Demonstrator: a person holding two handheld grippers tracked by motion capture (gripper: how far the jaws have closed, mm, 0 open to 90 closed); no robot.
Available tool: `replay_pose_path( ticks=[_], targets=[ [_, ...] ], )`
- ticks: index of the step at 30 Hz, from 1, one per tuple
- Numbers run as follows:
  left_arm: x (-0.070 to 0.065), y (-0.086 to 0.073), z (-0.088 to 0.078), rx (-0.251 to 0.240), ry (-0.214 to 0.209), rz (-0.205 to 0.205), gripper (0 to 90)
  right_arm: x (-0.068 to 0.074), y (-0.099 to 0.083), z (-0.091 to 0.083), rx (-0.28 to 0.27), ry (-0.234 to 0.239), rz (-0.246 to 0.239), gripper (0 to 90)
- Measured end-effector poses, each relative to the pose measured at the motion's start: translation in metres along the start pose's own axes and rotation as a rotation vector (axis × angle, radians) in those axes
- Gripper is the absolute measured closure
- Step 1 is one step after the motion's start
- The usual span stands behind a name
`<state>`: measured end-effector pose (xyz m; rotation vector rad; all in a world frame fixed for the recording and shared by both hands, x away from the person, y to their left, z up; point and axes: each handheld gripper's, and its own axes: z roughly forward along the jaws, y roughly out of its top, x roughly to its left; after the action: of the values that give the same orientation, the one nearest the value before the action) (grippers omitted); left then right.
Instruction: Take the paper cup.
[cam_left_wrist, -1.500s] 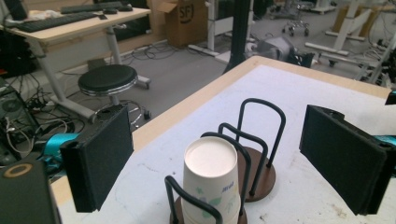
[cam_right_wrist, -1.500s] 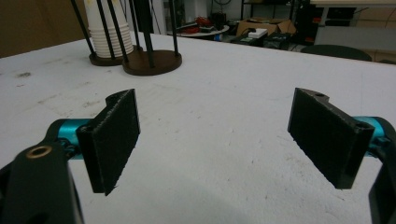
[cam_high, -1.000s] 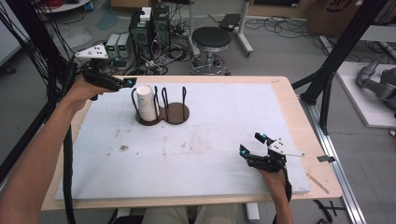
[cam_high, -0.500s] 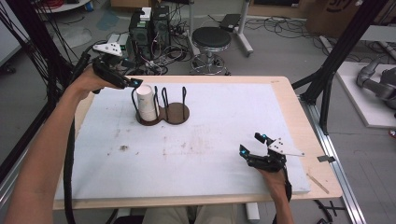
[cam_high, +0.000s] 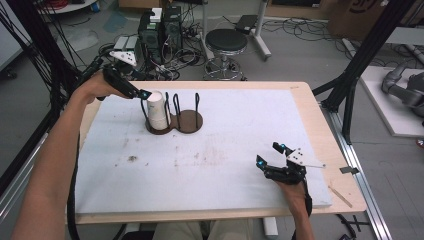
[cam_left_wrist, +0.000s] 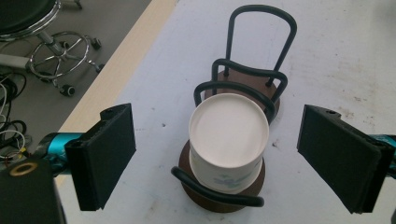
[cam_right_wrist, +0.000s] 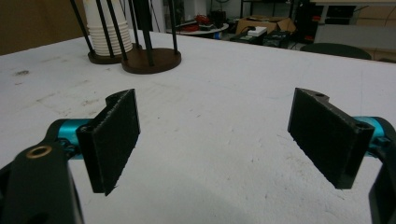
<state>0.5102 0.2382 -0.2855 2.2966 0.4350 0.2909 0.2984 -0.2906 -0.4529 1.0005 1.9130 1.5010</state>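
A stack of white paper cups (cam_high: 158, 112) stands upside down in the left bay of a black wire holder (cam_high: 187, 121) with two round brown bases, at the back left of the table. My left gripper (cam_high: 142, 95) hovers at the top of the stack. In the left gripper view the left gripper (cam_left_wrist: 219, 126) is open, its black pads apart on either side of the cups (cam_left_wrist: 229, 140) and not touching them. My right gripper (cam_high: 268, 154) rests open near the front right. In the right gripper view it (cam_right_wrist: 224, 135) holds nothing, with the cups (cam_right_wrist: 109, 32) and holder (cam_right_wrist: 152, 60) far off.
A white mat (cam_high: 225, 160) covers the wooden table (cam_high: 310, 100). A black stool (cam_high: 226, 42) and computer cases with cables (cam_high: 160, 25) stand on the floor behind the table. Black frame struts (cam_high: 360, 65) rise at the right.
My left gripper has moved right from beside the holder and come down over the top of the cup stack. The right gripper has stayed where it was.
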Motion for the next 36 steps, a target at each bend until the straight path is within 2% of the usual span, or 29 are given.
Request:
replay_pose_path(
  ticks=[2, 4, 8, 9, 13, 18, 23, 27, 36],
  targets=[
    [0.000, 0.004, 0.003, 0.022, -0.008, 0.014, 11.5, 0.000, 0.000, 0.000, 0.003, 0.002, 0.001, 17.1],
    [0.000, 0.005, 0.007, 0.018, -0.017, 0.019, 11.5, 0.000, 0.000, 0.000, 0.001, 0.001, 0.000, 17.1],
    [0.001, 0.002, 0.016, 0.094, -0.026, 0.039, 11.5, 0.000, 0.000, 0.000, 0.001, 0.001, 0.000, 17.1],
    [0.000, 0.002, 0.020, 0.117, -0.025, 0.054, 11.5, 0.000, 0.000, 0.000, 0.003, 0.003, 0.001, 17.1],
    [-0.001, 0.003, 0.025, 0.130, -0.031, 0.065, 12.5, 0.000, 0.000, 0.001, 0.005, 0.002, -0.002, 17.1],
    [-0.002, 0.002, 0.034, 0.183, -0.035, 0.073, 13.1, 0.000, 0.000, 0.000, 0.006, 0.002, -0.002, 17.0],
    [-0.003, 0.002, 0.039, 0.195, -0.045, 0.071, 13.1, 0.000, 0.000, 0.000, 0.004, 0.002, -0.001, 17.1],
    [-0.003, 0.002, 0.044, 0.224, -0.043, 0.081, 14.2, 0.000, 0.000, 0.000, 0.003, 0.003, -0.003, 17.1],
    [-0.002, 0.001, 0.050, 0.252, -0.035, 0.086, 15.7, 0.000, 0.000, 0.000, 0.003, 0.004, 0.002, 17.1]
  ],
)
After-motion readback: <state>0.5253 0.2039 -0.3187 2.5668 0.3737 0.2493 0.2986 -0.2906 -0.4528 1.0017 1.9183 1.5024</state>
